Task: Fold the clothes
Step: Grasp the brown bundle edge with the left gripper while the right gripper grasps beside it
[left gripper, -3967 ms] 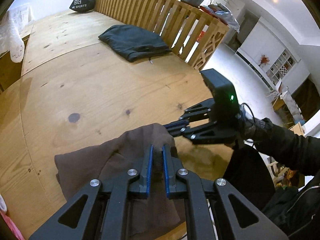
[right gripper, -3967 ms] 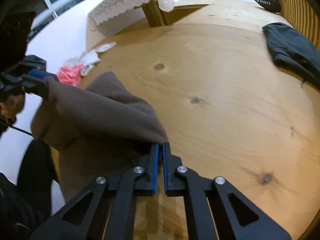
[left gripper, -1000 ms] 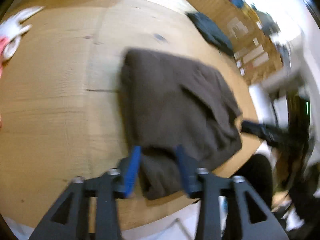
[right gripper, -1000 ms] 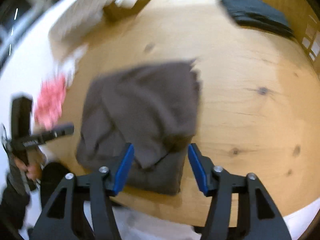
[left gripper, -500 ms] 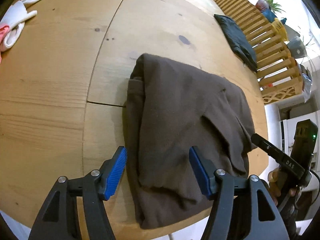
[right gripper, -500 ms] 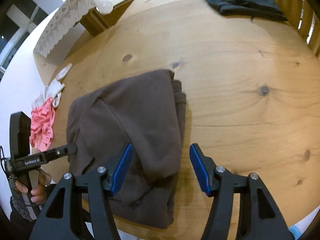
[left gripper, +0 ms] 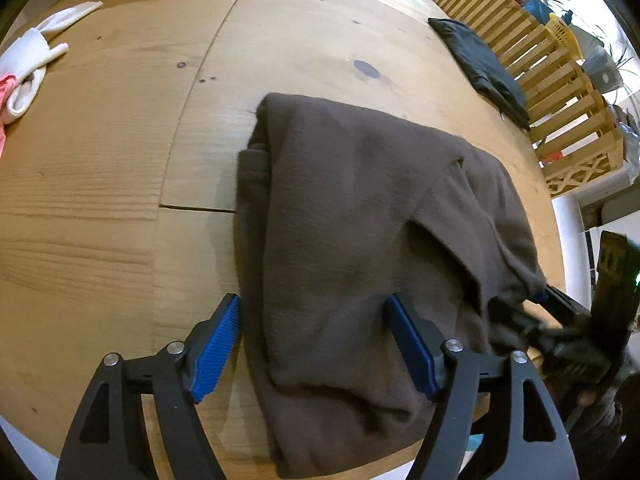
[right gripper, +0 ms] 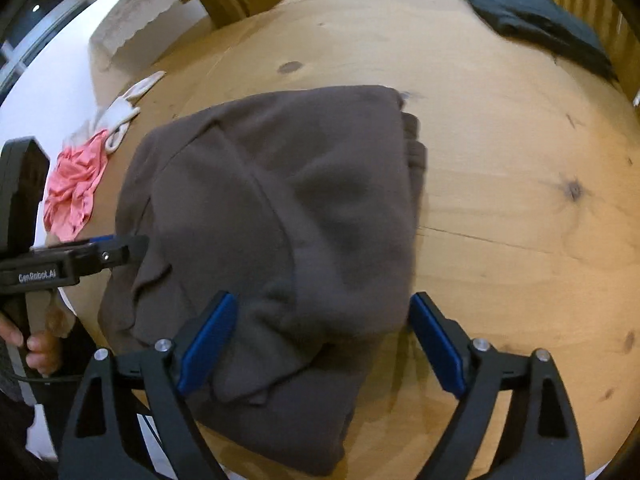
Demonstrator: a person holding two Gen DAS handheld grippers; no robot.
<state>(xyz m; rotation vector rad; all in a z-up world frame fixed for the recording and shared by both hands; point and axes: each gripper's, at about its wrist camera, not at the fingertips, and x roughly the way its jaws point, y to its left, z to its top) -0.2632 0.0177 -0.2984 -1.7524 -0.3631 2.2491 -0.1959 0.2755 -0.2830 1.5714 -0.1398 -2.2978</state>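
A brown garment lies folded on the wooden table, its near end hanging a little over the front edge. My left gripper hovers over its near left part. The jaws are opening, with cloth between the blue pads but not pressed. In the right wrist view the same garment fills the middle, and my right gripper straddles its near right corner, jaws opening wide, pads off the cloth. Each gripper shows in the other's view: the right gripper, blurred, and the left gripper, both at the garment's sides.
A folded black garment lies by the slatted wooden rail at the far right. Pink and white clothes sit at the table's left edge. A lace-covered side table stands beyond. A hand holds the left gripper's handle.
Four seconds ago both grippers were shut on the lifted garment. It now lies folded on the table, released. Over the last second both pairs of jaws widened and both grippers sank closer to the cloth.
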